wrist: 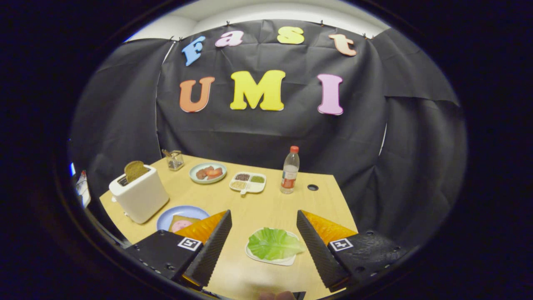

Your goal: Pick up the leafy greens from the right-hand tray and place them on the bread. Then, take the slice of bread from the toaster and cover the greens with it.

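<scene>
Lettuce (275,243) lies flat on its small white tray (287,261), between the two fingers of the gripper (263,221) and towards the right one. Fingers are spread wide, holding nothing. Blue plate (183,211) with the bread sits left of the tray, beside the toaster (139,198).

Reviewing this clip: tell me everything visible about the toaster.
The toaster is a white, boxy, smooth-sided appliance with rounded corners, looking like plastic. It stands upright on the wooden table, near its far left corner, just behind the blue plate. A brown slice of bread sticks up out of its top slot, tilted slightly. The open tool is well short of it; nothing else touches it.
</scene>
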